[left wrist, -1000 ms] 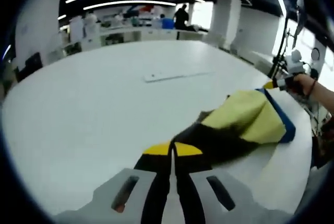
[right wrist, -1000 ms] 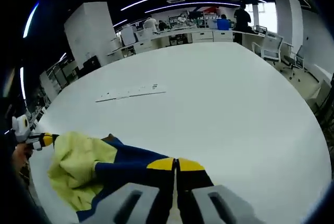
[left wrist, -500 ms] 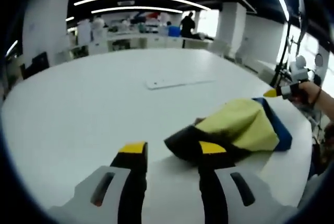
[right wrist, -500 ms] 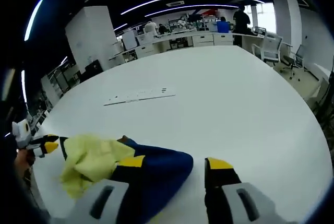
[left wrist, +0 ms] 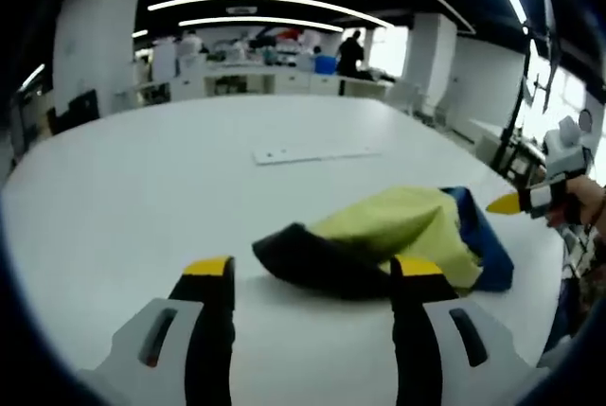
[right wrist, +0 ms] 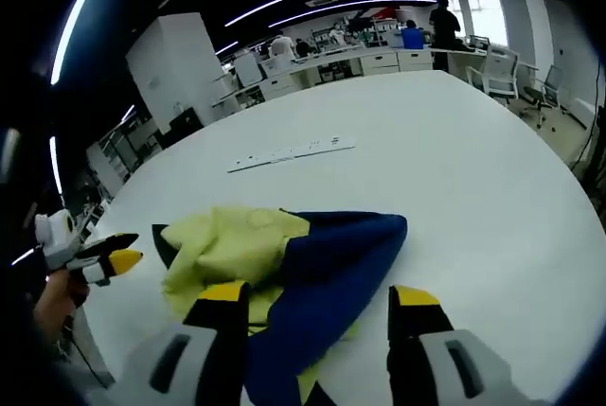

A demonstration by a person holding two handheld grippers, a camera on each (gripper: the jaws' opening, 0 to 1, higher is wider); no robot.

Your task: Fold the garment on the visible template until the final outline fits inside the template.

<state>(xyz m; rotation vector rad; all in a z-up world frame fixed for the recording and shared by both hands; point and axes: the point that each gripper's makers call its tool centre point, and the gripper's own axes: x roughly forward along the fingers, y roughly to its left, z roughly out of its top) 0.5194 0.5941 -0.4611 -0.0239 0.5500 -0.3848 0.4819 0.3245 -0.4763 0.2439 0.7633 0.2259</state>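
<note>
A crumpled garment (left wrist: 398,231) of yellow, black and blue cloth lies in a heap on the white table (left wrist: 142,188). My left gripper (left wrist: 312,269) stands open just in front of the black edge, with nothing between its fingers. In the right gripper view the garment (right wrist: 312,255) shows its yellow and blue sides, and my right gripper (right wrist: 317,294) is open, its jaws astride the blue fold without pinching it. The right gripper (left wrist: 530,200) comes in at the right edge of the left gripper view. The left gripper (right wrist: 109,253) appears at the left of the right gripper view.
A thin white strip (left wrist: 312,153) lies flat on the table beyond the garment, also seen as the strip (right wrist: 294,151) in the right gripper view. Desks, chairs and people (right wrist: 443,20) stand far behind the table. A hand (right wrist: 57,297) holds the left gripper.
Both grippers were shut on the garment a second ago; both have opened and let it go. The garment has dropped into a heap on the table, and both grippers have drawn back slightly.
</note>
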